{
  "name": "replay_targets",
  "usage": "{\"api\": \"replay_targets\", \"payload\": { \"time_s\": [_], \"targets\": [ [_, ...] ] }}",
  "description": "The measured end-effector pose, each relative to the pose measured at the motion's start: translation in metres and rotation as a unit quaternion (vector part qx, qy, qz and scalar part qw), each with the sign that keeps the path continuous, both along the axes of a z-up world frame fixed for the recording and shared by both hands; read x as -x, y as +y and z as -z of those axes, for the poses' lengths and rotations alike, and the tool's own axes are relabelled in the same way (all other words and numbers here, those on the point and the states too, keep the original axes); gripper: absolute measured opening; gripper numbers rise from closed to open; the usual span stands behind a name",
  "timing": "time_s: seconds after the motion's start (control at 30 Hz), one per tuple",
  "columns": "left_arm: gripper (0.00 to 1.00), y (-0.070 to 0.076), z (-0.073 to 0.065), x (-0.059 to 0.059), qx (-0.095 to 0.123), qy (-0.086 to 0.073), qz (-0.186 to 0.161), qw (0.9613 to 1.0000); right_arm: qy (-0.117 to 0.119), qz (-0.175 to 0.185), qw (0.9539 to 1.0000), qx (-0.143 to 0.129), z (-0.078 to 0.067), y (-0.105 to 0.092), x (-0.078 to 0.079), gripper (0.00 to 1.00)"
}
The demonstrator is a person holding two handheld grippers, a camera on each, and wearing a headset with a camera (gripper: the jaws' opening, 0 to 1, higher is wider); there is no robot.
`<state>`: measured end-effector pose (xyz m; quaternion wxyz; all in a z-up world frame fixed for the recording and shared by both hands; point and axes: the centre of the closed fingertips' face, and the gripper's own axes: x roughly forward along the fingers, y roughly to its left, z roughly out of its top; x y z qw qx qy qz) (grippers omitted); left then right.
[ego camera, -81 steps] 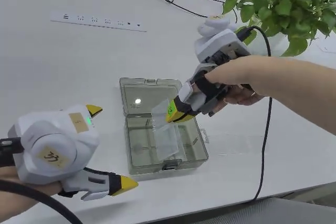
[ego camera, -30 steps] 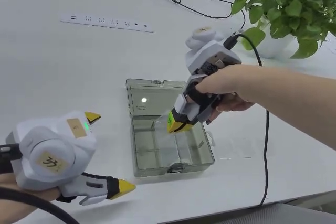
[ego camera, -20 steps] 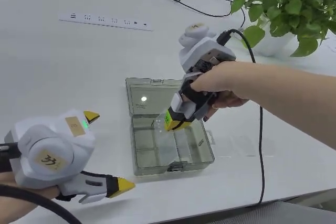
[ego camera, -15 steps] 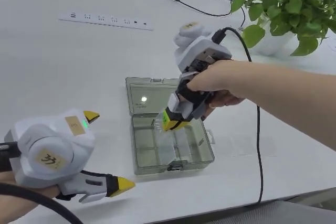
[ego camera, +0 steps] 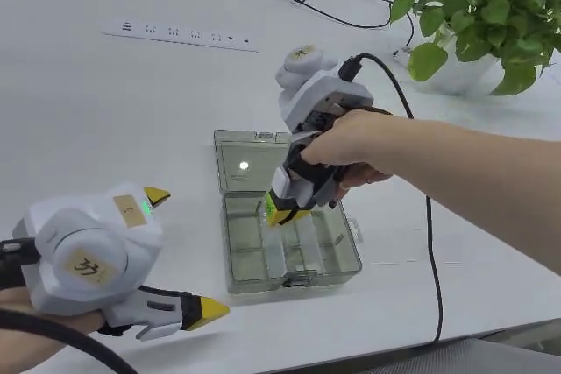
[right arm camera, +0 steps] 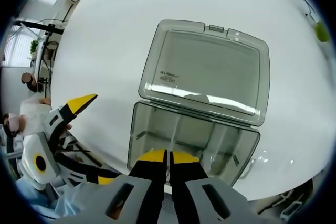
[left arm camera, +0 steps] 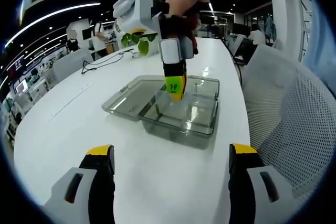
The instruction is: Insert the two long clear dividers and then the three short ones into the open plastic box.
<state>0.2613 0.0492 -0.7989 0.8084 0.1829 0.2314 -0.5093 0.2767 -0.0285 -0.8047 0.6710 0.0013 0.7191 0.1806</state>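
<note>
The open clear plastic box [ego camera: 326, 254] lies on the white table with its lid [ego camera: 245, 162] folded flat behind it. My right gripper [ego camera: 279, 213] points down into the box's left half, shut on a thin clear divider [ego camera: 266, 207] whose lower edge is inside the box. In the right gripper view the jaws [right arm camera: 168, 157] are pressed together over the box [right arm camera: 157, 124], where upright clear partitions stand. From the left gripper view I see the right gripper [left arm camera: 175, 88] over the box [left arm camera: 202, 124]. My left gripper [ego camera: 184, 251] hovers open at the front left, well clear of the box.
A white power strip [ego camera: 180, 37] and a black cable [ego camera: 333, 8] lie at the back. A potted plant [ego camera: 491, 2] stands at the back right. The table's front edge runs just below the box. A mesh chair [left arm camera: 283, 103] stands beside the table.
My right gripper has carried the divider leftward and down into the box's left half. The left gripper has stayed where it was, open.
</note>
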Motion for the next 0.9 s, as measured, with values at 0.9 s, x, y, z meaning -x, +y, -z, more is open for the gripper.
{"api": "replay_targets", "payload": {
  "time_s": [0.9],
  "targets": [
    [0.91,-0.005,0.000,0.002,-0.017,0.000,0.013,0.9998,-0.062,-0.071,0.9947,-0.042,0.006,0.003,-0.009,0.24]
  ]
}}
